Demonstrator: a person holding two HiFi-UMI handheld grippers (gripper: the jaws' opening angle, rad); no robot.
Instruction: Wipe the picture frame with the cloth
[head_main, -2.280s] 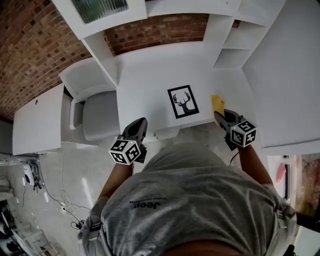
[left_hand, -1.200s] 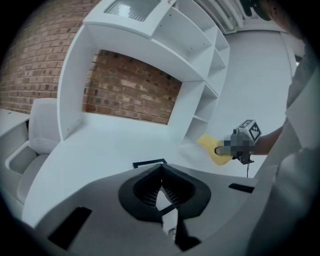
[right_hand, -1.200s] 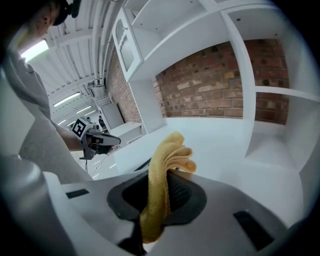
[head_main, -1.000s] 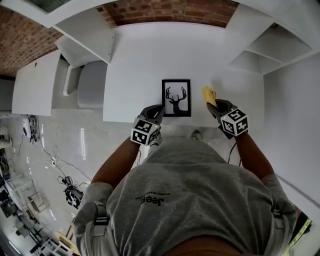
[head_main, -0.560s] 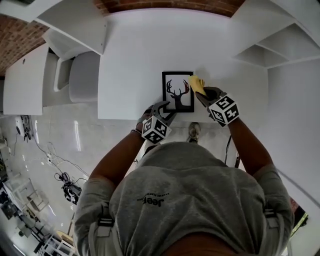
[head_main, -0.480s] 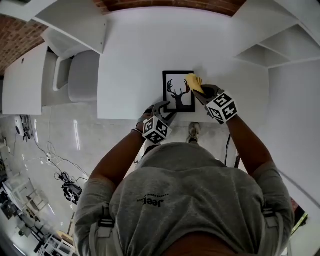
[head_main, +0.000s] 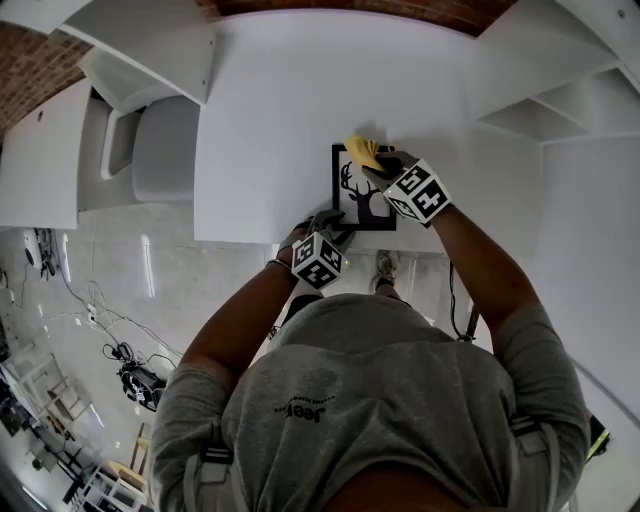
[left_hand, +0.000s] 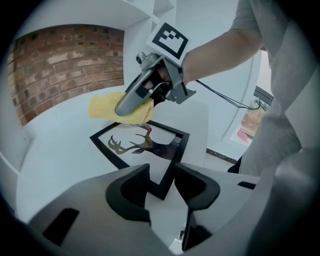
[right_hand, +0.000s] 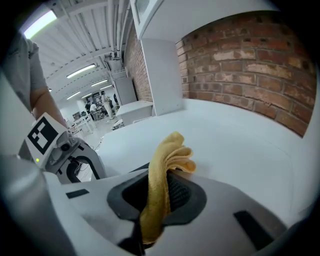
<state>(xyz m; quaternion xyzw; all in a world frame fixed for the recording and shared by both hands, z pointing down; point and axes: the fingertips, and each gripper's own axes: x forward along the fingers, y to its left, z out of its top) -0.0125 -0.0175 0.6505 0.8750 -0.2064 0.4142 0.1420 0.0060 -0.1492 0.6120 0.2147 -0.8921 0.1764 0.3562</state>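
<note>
**Cloth at the frame's far edge, left tongs open at the near corner**

The picture frame (head_main: 350, 195), black-rimmed with a deer print, lies flat on the white table (head_main: 280, 100). Its near edge sits just beside the table's front edge.

The right gripper (head_main: 378, 166) is clamped on the yellow cloth (head_main: 362, 152). A folded bunch of the cloth stands out beyond its jaws in the right gripper view (right_hand: 162, 180). The cloth sits over the frame's far edge, by the far left corner. I cannot tell whether it presses on the rim.

The left gripper (head_main: 330, 222) points down at the frame's near left corner. In the left gripper view its jaws (left_hand: 162, 182) stand apart, and that corner of the frame (left_hand: 145, 150) shows in the gap. The pads do not visibly pinch it.

Bare table top spreads wide beyond the frame and to its left, up to the brick wall (left_hand: 65, 65). On the right, white shelves (head_main: 560, 90) stand near the table's end. A grey seat (head_main: 165, 160) stands off the table's left edge.
</note>
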